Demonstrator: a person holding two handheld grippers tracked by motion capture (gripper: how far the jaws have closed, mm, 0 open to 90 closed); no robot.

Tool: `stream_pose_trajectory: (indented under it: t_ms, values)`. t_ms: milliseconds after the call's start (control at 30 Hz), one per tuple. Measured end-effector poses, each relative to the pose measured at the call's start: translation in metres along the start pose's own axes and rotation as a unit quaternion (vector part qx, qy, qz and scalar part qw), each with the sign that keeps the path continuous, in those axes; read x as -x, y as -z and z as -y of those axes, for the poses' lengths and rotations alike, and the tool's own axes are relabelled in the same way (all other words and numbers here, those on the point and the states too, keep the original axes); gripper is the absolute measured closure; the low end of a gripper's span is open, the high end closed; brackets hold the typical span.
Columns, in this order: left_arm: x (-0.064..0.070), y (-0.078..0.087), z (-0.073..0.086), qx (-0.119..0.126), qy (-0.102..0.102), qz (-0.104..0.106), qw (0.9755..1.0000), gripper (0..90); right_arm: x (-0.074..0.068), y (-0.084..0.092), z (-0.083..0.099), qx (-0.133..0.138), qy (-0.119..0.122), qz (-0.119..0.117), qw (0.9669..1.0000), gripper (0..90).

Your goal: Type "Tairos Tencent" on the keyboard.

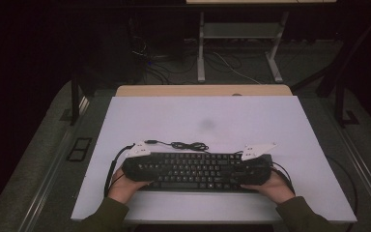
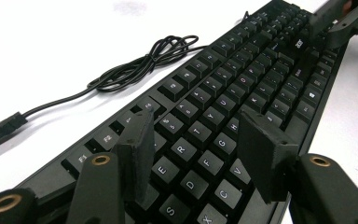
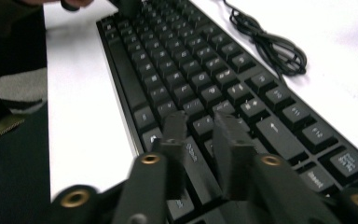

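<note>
Nearest the person, a flat black plastic computer keyboard (image 1: 198,170) is lying across the front of the white rectangular table (image 1: 203,121), with one hand at each end. The left gripper (image 2: 200,140) is hovering over the keyboard's left end, its jaws released and standing apart above the letter keys, gripping nothing. The right gripper (image 3: 200,135) is hanging over the right end, its jaws parted a little above the keys, holding nothing. Just beyond the keyboard, its thin black coiled cable (image 1: 186,144) is resting on the tabletop.
</note>
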State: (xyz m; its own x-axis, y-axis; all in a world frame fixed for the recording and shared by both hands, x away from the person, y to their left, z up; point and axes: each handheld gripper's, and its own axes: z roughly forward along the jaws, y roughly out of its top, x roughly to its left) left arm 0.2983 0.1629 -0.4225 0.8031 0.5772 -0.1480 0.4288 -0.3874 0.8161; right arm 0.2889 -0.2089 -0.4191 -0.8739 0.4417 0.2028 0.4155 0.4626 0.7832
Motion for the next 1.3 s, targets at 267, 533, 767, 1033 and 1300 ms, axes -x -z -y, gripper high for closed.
stream_pose_trajectory:
  t_ms: [267,533,767,1033,1300]
  values:
    - [-0.001,0.005,0.002,0.004,0.005,-0.001,1.0,55.6,0.001,-0.002,-0.005,0.021,-0.008,0.006,0.9997,53.7]
    - [-0.005,0.01,0.004,-0.002,0.012,-0.002,0.9999,80.7,0.001,-0.005,-0.009,0.027,-0.011,0.008,0.9996,45.7]
    - [-0.01,0.006,0.005,-0.014,0.013,-0.005,0.9998,88.8,-0.001,-0.009,-0.011,0.025,-0.007,0.007,0.9996,44.7]
    - [-0.014,-0.005,0.007,-0.025,0.014,-0.009,0.9995,88.8,-0.001,-0.009,-0.011,0.024,-0.006,0.007,0.9997,44.7]
    - [-0.015,-0.01,0.008,-0.036,0.013,-0.012,0.9992,88.9,-0.001,-0.009,-0.011,0.023,-0.005,0.007,0.9997,44.8]
